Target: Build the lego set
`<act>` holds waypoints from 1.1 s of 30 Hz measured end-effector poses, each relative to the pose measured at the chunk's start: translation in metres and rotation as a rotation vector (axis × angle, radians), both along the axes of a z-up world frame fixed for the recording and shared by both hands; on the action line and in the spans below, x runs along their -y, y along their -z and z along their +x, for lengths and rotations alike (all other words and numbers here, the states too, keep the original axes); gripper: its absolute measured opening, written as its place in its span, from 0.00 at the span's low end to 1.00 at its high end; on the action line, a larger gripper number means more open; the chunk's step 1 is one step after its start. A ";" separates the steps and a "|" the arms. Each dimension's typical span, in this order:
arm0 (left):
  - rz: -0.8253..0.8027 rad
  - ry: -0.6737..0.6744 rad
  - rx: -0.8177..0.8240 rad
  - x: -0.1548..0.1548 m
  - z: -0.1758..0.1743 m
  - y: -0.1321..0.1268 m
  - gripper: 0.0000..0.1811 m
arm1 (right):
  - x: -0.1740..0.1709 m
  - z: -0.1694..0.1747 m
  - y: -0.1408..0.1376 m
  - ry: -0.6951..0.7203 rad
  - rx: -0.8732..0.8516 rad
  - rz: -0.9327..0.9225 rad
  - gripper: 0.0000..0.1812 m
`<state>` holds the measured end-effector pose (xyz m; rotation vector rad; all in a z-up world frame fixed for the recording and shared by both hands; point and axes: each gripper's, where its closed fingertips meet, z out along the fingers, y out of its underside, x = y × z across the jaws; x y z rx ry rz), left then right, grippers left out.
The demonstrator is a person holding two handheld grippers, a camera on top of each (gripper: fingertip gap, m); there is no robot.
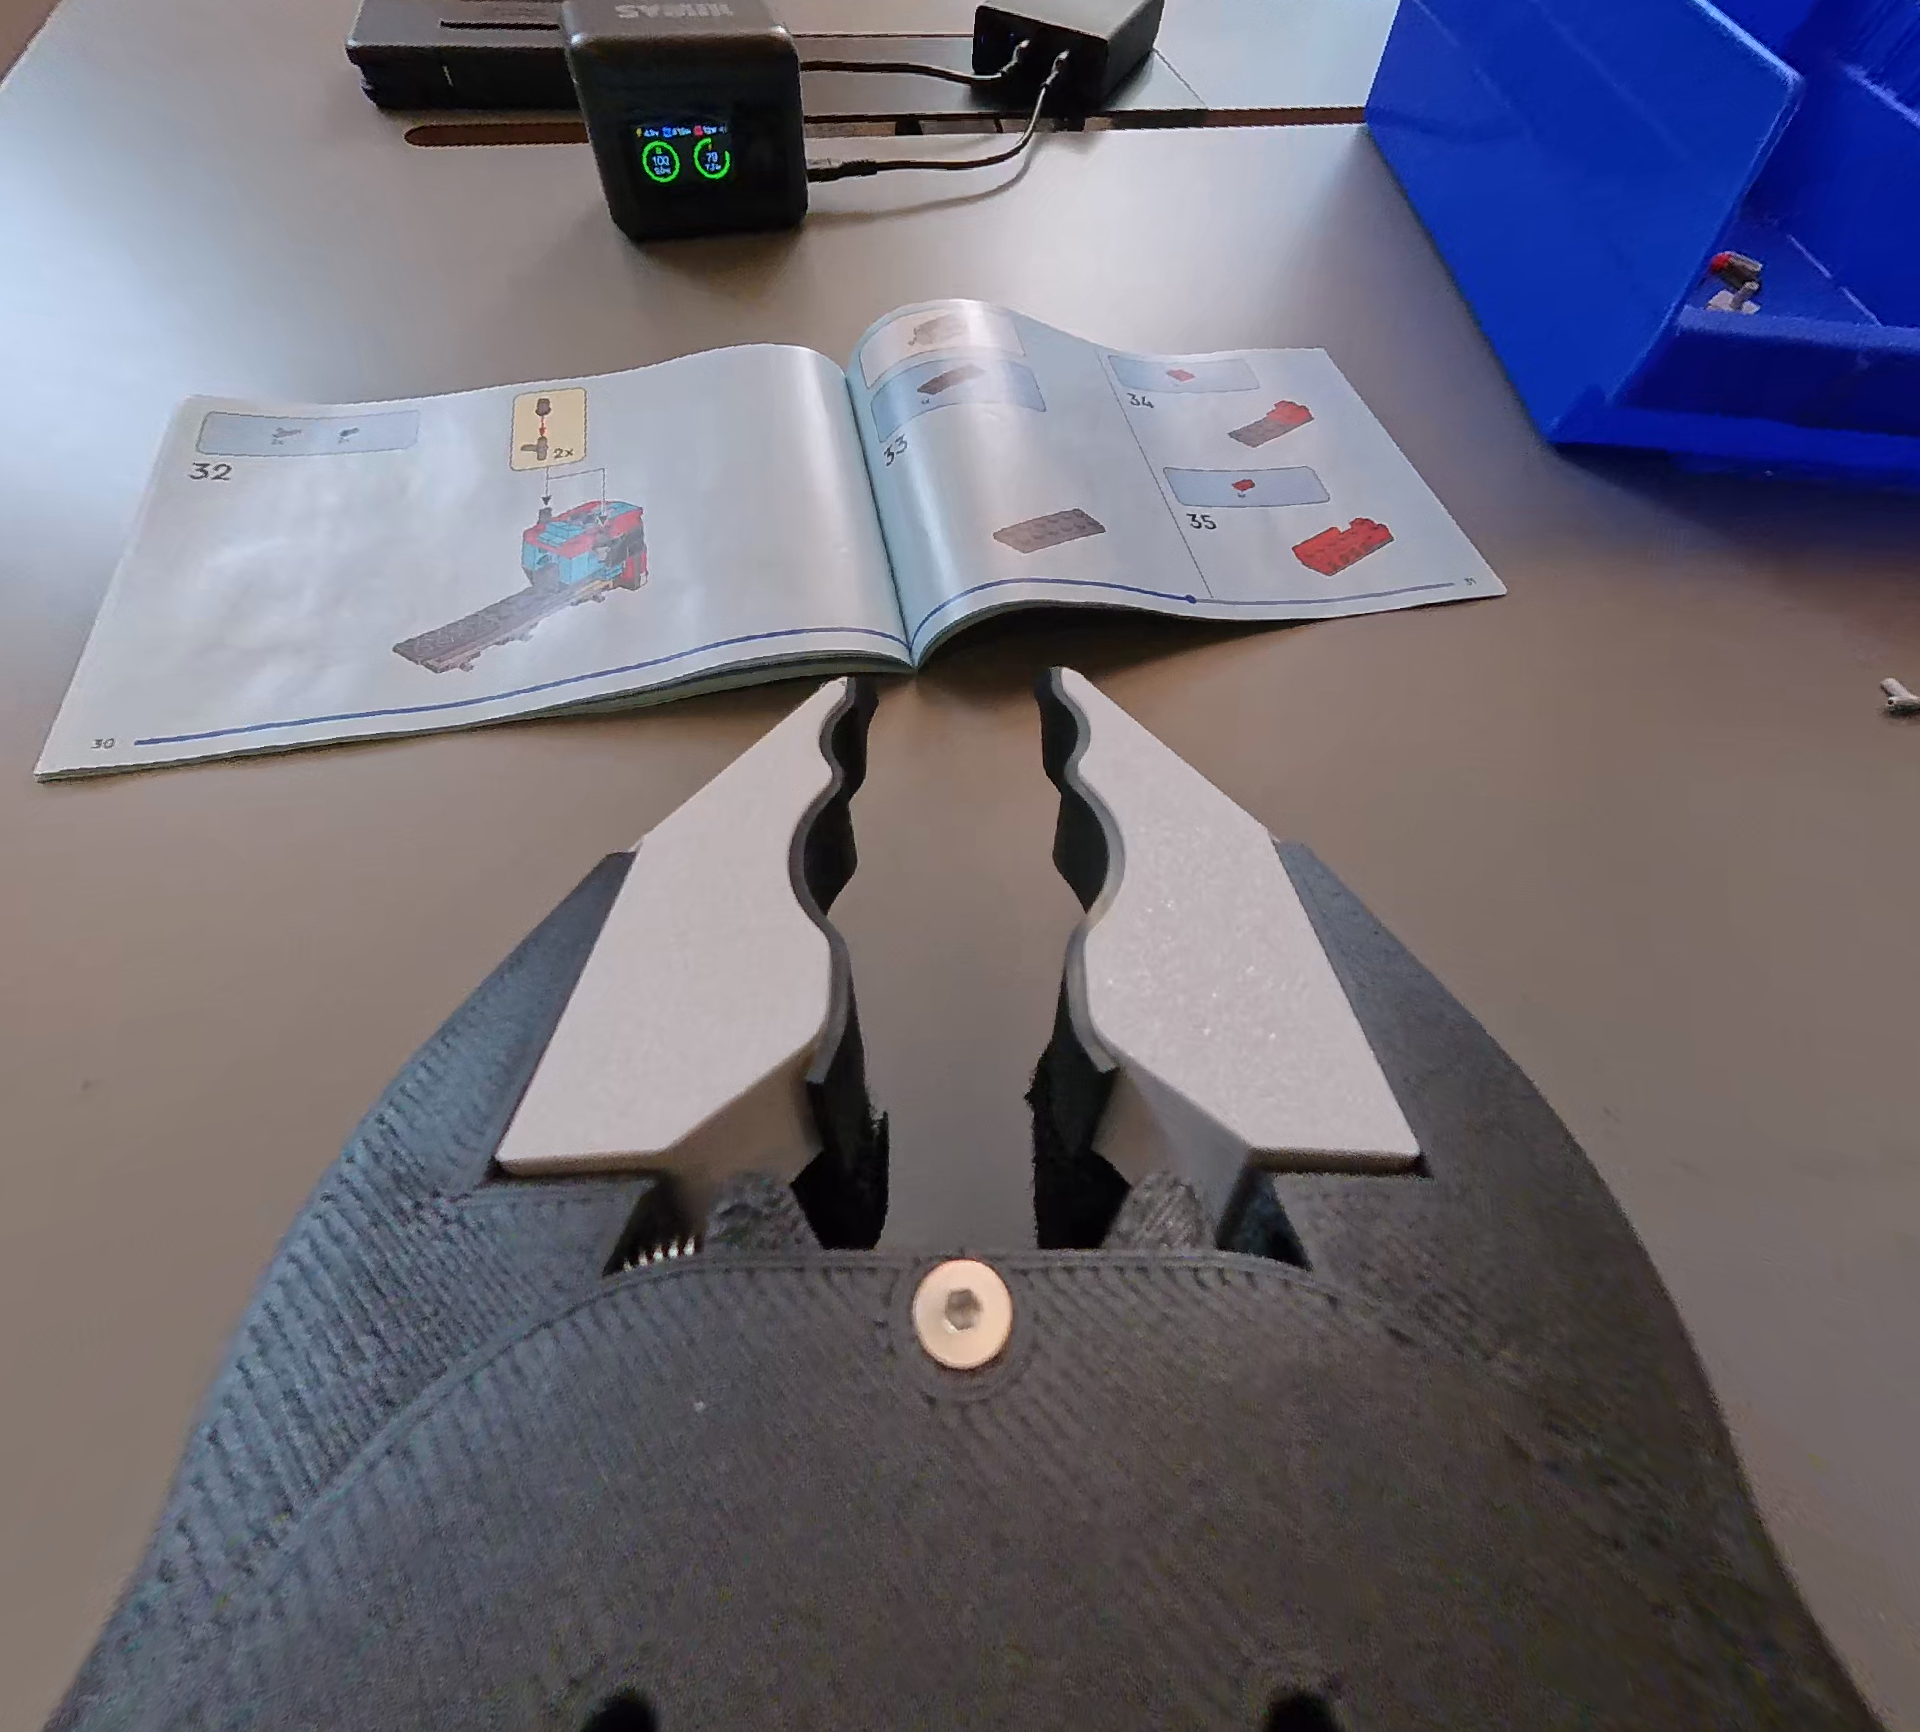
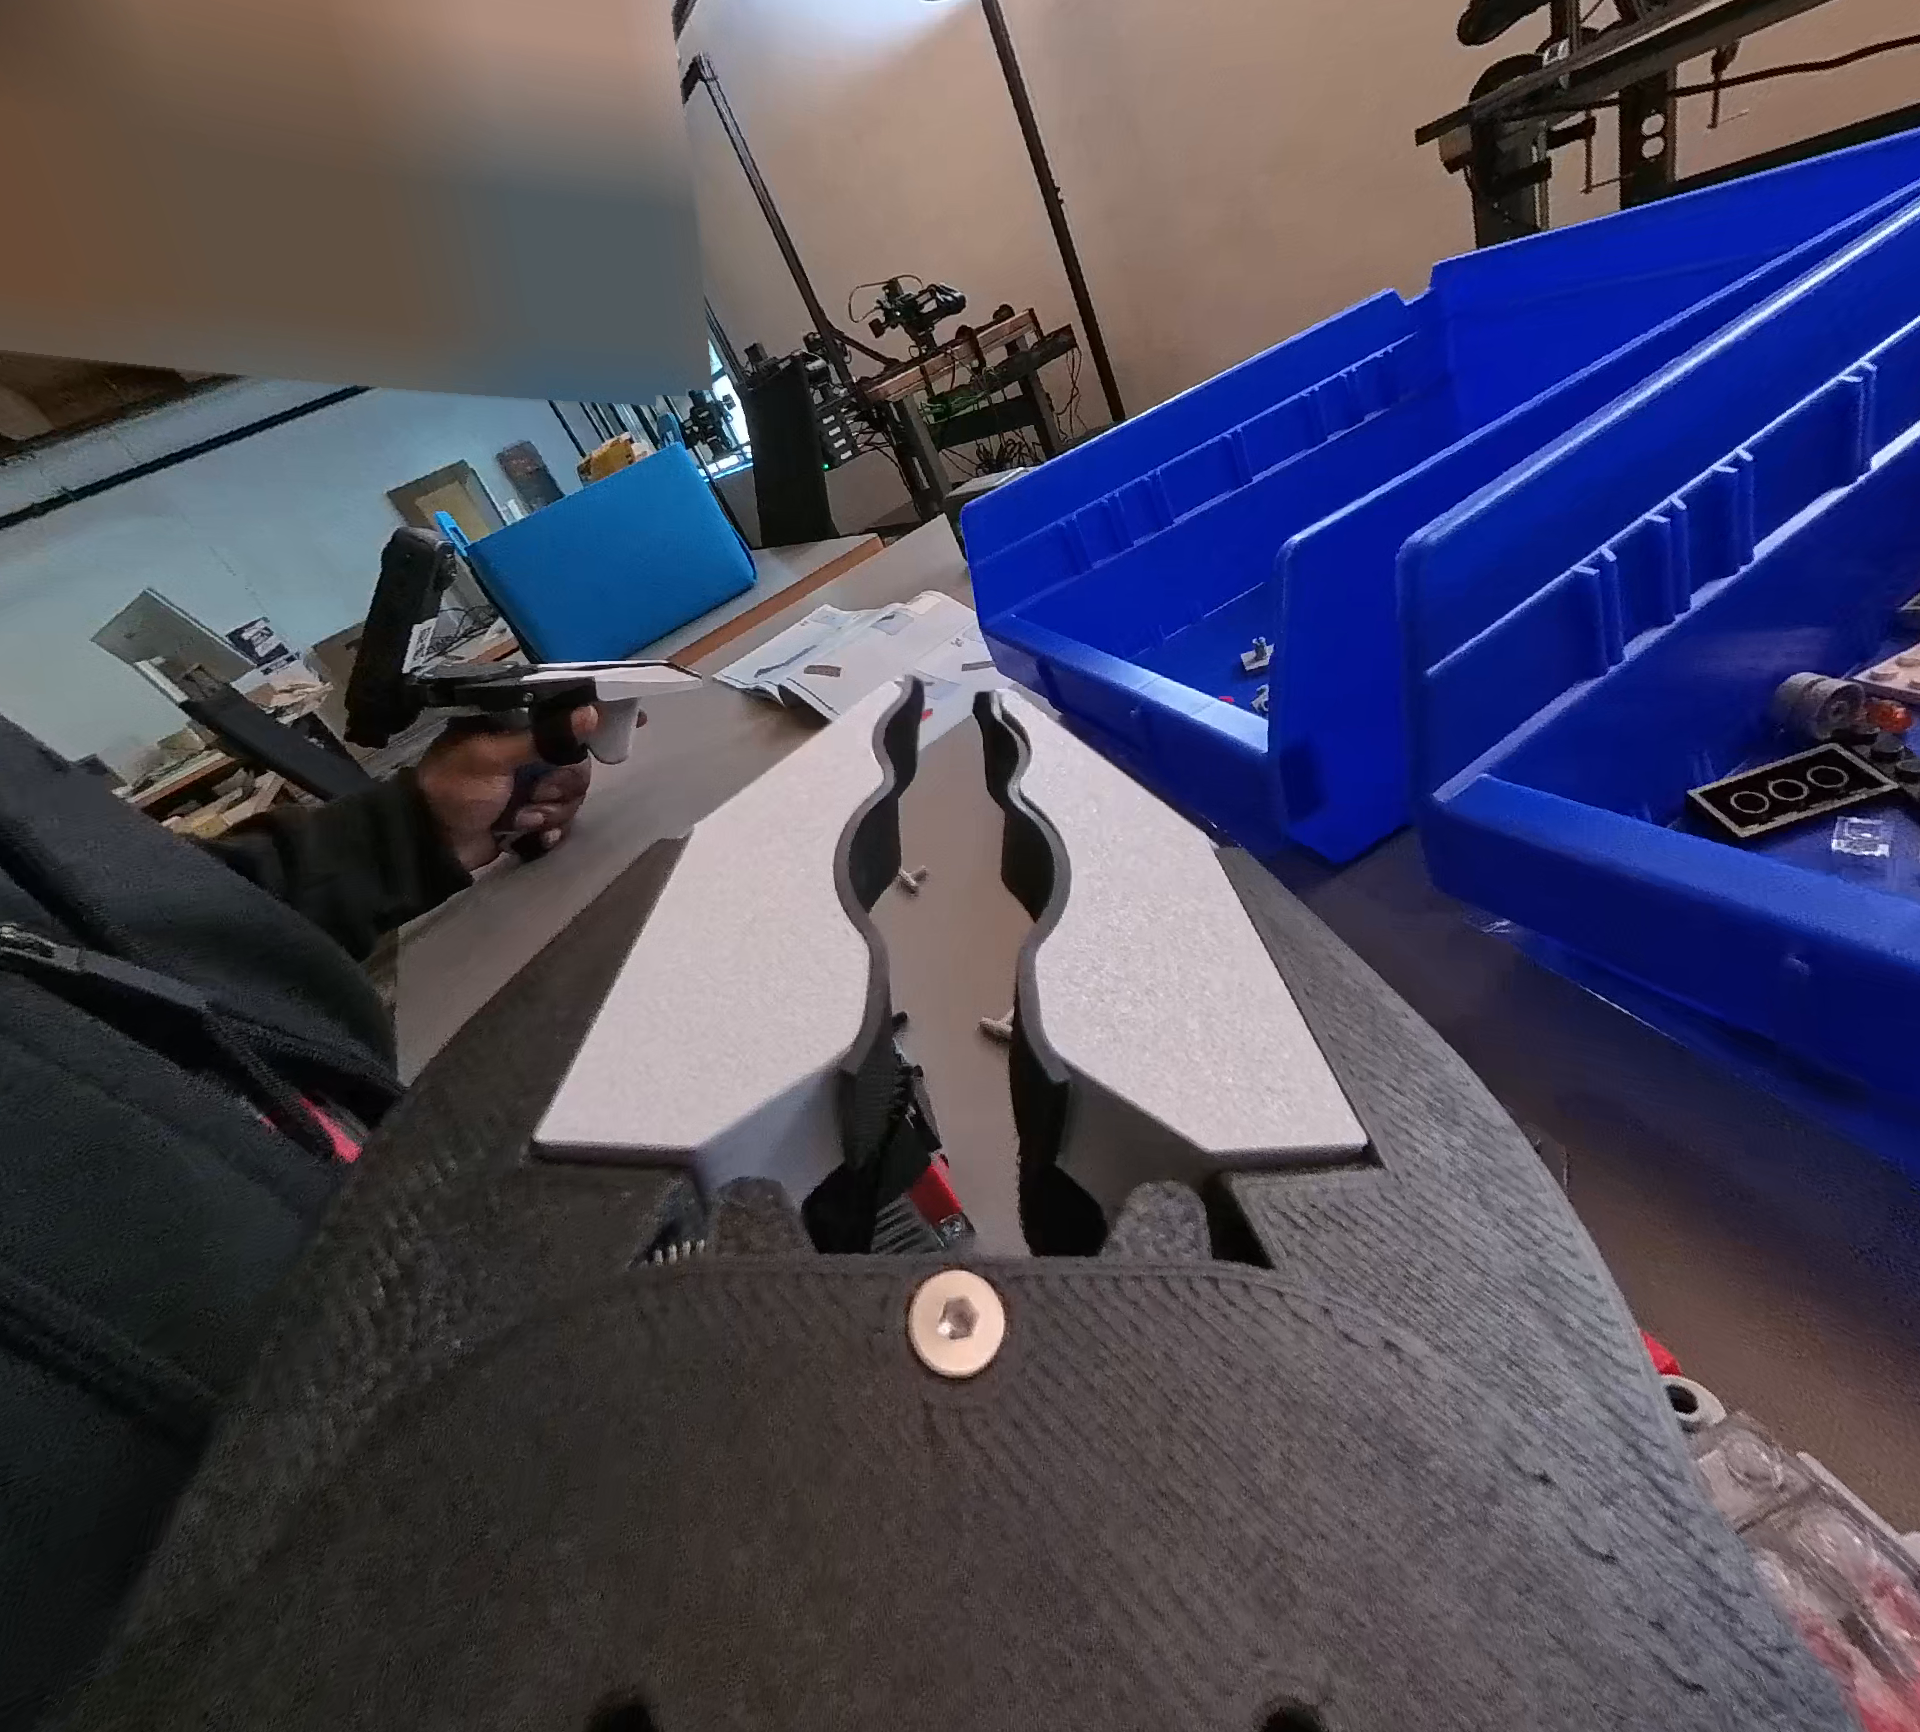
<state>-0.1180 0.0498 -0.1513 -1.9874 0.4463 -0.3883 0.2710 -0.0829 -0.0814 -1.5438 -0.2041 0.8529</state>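
Even, soft daylight is seen; glare is thrown on the booklet (image 1: 769, 519), a wall patch is overexposed, edges are bent.

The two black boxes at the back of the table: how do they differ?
The near box is cube-like with a lit screen of green rings on its front; the far box is flatter and shows no screen. The near box stands left, the far box right. Both are black, and cables run between them.

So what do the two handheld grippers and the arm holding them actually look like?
Both the left gripper and right gripper have a black ribbed printed body with one silver hex screw, and grey jaws with wavy black inner edges. The person's sleeve is dark.
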 end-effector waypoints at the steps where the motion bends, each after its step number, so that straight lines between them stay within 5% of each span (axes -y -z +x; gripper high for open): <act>1: 0.001 -0.004 -0.002 0.000 0.000 0.000 0.19 | -0.001 0.000 0.001 0.002 0.003 -0.005 0.07; 10: 0.014 -0.005 0.034 0.000 -0.001 -0.004 0.19 | -0.006 -0.002 0.008 0.010 0.033 -0.054 0.06; 22: 0.053 0.026 0.341 0.004 -0.015 -0.029 0.18 | -0.012 -0.001 0.016 0.047 0.070 -0.100 0.04; 33: 0.014 0.004 0.443 0.000 -0.025 -0.029 0.18 | -0.020 -0.001 0.027 0.098 0.138 -0.161 0.03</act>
